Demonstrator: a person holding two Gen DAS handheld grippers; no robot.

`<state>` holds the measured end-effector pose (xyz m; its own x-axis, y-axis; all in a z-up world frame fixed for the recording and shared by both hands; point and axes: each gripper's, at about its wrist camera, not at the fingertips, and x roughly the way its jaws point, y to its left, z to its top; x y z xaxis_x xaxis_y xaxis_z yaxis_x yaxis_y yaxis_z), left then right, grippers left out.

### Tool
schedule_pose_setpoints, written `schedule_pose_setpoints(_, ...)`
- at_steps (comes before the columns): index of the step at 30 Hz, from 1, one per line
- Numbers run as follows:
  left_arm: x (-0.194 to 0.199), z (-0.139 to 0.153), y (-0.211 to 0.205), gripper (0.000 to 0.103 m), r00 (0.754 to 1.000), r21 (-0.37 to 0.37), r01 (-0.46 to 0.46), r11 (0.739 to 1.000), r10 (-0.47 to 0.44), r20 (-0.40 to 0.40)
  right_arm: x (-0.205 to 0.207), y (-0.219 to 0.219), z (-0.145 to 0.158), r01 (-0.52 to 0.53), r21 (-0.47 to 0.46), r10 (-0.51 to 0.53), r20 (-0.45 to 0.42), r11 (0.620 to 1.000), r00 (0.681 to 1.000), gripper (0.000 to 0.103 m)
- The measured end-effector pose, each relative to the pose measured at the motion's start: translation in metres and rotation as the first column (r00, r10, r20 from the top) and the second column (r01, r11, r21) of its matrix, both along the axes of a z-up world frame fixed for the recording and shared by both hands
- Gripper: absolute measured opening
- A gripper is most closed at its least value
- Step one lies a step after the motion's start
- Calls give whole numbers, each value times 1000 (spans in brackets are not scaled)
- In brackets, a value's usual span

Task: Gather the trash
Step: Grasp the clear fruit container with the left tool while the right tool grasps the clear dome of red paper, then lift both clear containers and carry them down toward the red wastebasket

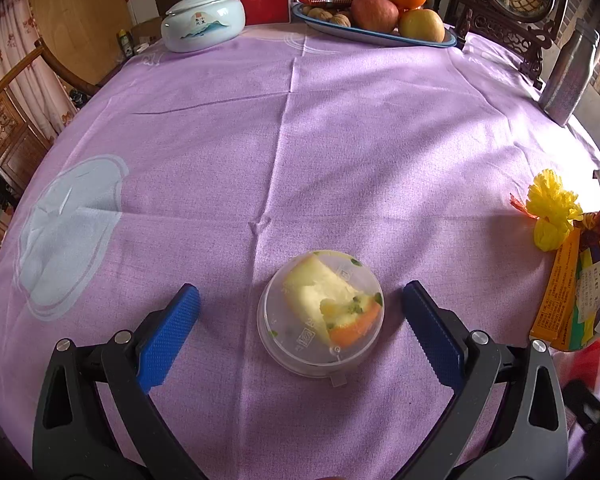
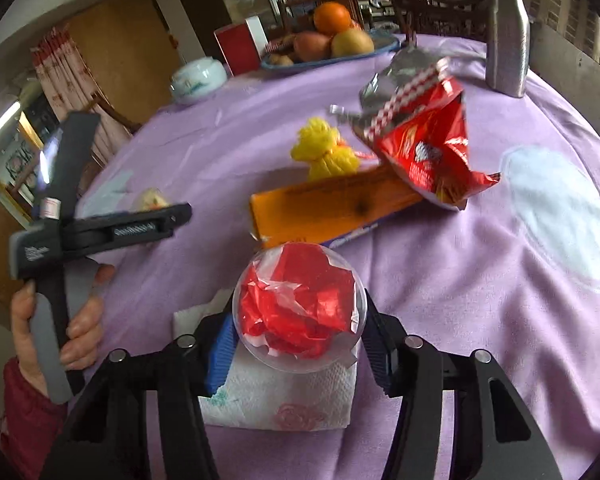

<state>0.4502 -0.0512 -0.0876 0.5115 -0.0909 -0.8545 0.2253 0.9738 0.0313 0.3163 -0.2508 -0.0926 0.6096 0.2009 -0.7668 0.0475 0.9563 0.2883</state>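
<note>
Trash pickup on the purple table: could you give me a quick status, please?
Left gripper open, straddling lidded cup of apple scraps. Right gripper shut on clear cup of red wrappers. Nothing blocking.

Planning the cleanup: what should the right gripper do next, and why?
Probably lift the cup. The right gripper has its jaws on both sides of this clear cup of red wrappers, which sits on a napkin.
</note>
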Motion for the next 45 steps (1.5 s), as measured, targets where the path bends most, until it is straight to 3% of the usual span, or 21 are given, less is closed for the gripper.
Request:
schedule_pose_setpoints(3,0,0,0,96,1000,-6,2,1000,-2,-2,-9,-5,3,26,7,-26,39,1000,999,56)
schedule_pose_setpoints(4,0,2,1,87,1000,-10,3,1000,-3,4,-10,-7,3,26,18,-26,38,1000,999,56)
schedule_pose_setpoints(5,-3,4,1,69,1000,-12,5,1000,-5,18,-10,-10,1,32,34,-33,33,999,999,56)
schedule_pose_setpoints(7,-7,8,-2,56,999,-14,27,1000,-27,38,-8,-15,-1,39,63,-41,26,997,999,56)
schedule_pose_setpoints(10,-7,8,-4,56,999,-12,28,1000,-28,40,-6,-14,1,39,65,-42,38,997,998,56)
schedule_pose_setpoints(16,-7,14,6,56,999,-79,15,997,-12,42,-14,-12,6,26,60,-31,87,998,996,56)
schedule_pose_setpoints(21,-22,34,11,56,988,-105,4,994,13,156,-21,-18,10,25,92,-38,137,995,990,56)
schedule_pose_setpoints(25,-47,47,20,55,987,-177,7,984,21,157,-35,-22,15,30,116,-50,170,993,984,56)
schedule_pose_setpoints(27,-65,55,25,40,987,-201,18,979,15,159,-46,-24,16,21,146,-47,178,989,983,56)
schedule_pose_setpoints(28,-73,59,29,39,987,-204,21,979,11,158,-50,-25,17,19,149,-46,184,989,982,56)
schedule_pose_setpoints(33,-102,66,33,41,987,-161,32,986,-6,160,-66,-29,22,18,159,-50,203,987,978,56)
schedule_pose_setpoints(36,-107,58,27,66,991,-148,24,989,-4,133,-75,-30,21,1,178,-37,201,984,979,56)
schedule_pose_setpoints(37,-106,56,26,80,991,-141,11,990,8,136,-78,-29,21,0,172,-35,201,985,979,56)
schedule_pose_setpoints(38,-106,55,24,88,989,-136,-2,991,22,145,-81,-29,21,0,162,-34,203,987,979,56)
schedule_pose_setpoints(45,-61,26,-16,89,996,-67,-10,998,16,84,-84,-38,20,9,170,-44,204,985,978,56)
